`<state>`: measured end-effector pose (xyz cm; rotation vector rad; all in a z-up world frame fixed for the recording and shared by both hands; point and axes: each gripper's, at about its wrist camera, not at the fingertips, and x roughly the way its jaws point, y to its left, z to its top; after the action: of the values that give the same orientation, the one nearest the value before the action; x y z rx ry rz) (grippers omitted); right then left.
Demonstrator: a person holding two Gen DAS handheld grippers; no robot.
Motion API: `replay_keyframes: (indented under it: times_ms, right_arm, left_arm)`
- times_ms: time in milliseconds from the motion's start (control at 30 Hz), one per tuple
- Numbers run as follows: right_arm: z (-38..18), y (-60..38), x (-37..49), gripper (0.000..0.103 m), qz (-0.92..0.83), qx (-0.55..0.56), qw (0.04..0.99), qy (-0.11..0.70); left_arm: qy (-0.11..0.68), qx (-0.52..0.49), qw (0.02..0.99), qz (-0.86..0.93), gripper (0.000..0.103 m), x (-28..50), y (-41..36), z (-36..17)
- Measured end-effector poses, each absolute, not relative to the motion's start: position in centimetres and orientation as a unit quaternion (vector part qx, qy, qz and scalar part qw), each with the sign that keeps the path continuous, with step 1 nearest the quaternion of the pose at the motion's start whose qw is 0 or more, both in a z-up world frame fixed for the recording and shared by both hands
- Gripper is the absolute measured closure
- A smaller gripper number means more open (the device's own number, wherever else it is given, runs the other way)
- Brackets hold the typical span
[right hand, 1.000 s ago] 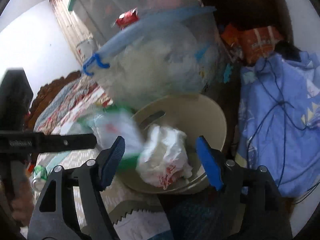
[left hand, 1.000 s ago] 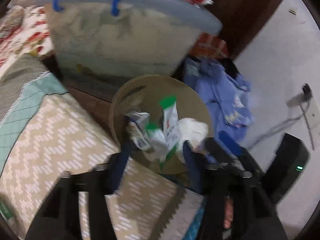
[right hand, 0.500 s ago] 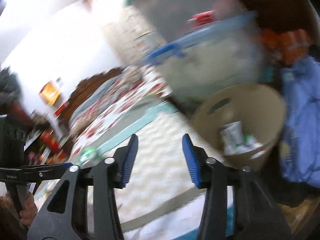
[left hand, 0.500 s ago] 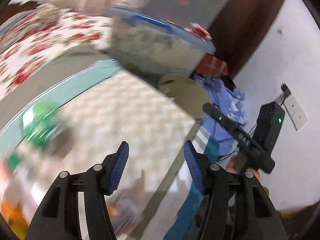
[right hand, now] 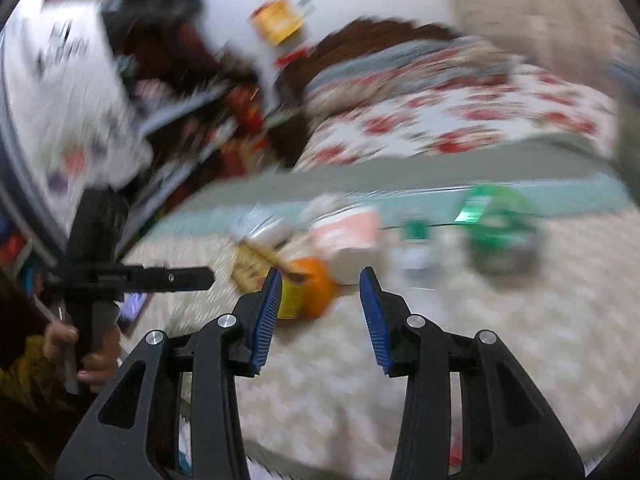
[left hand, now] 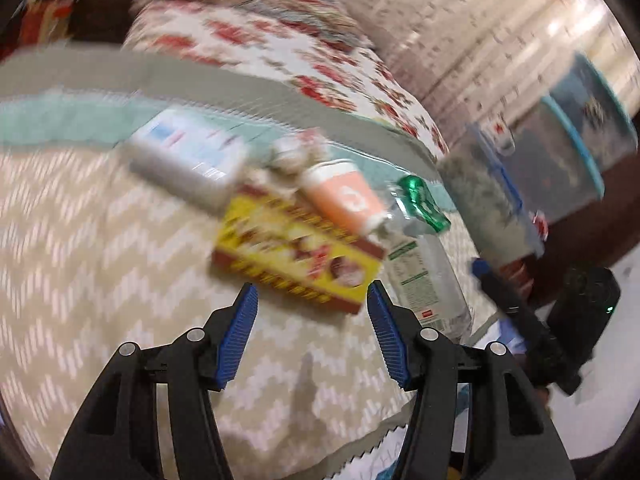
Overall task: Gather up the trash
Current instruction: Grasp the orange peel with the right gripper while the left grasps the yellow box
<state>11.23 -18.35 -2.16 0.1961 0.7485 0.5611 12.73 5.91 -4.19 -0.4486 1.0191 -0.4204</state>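
Trash lies on the bed's beige zigzag blanket (left hand: 100, 264). In the left wrist view I see a yellow and red box (left hand: 298, 254), an orange paper cup (left hand: 346, 196) on its side, a clear plastic bottle (left hand: 424, 276) with a green cap end (left hand: 424, 204), and a white and blue pack (left hand: 188, 156). My left gripper (left hand: 312, 312) is open and empty just short of the yellow box. My right gripper (right hand: 320, 300) is open and empty, close to the orange and yellow box end (right hand: 308, 292). The cup (right hand: 348, 236) and green wrapping (right hand: 496, 220) show blurred beyond it.
A floral quilt (left hand: 288, 52) covers the far bed. Clear storage bins (left hand: 560, 152) with blue rims stand at the right. In the right wrist view, cluttered shelves (right hand: 200, 128) are at the left, and the other gripper (right hand: 132, 278) with a hand is there.
Both grippers swung away from the beige bin, where trash had dropped, and now face the trash on the bed. Both stay open and empty.
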Motion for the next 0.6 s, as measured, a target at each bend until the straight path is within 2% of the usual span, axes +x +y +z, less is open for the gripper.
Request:
replay_keyframes:
  times_ms: [167,233,300,367,467,600]
  right_arm:
    - [-4.5,-12.2,15.2,0.06,0.267,0.043,0.881,0.389]
    - [-6.1,-10.9,15.8,0.06,0.293,0.065,0.85,0.434]
    - [-7.3,-8.8,13.7,0.063,0.391,0.094,0.782,0.477]
    - [-7.1,-8.1,11.2,0.063,0.418,0.075,0.776,0.466]
    - [-6.3,-9.3,9.8,0.062,0.357,0.035,0.829,0.43]
    - [-5.9,-11.1,11.6,0.06,0.256,0.0,0.874,0.413]
  left_arm:
    - [0.478,-0.251,0.818,-0.198,0.049,12.0,9.1,-5.1]
    - [0.475,-0.261,0.817,-0.196,0.049,11.7,10.1,-5.2]
    - [0.47,-0.269,0.818,-0.192,0.046,11.6,11.2,-5.3]
    - [0.464,-0.272,0.823,-0.183,0.041,11.6,11.9,-5.3]
    - [0.462,-0.26,0.83,-0.175,0.037,12.2,11.6,-5.5]
    - [0.459,-0.177,0.857,-0.151,0.025,12.5,8.3,-4.8]
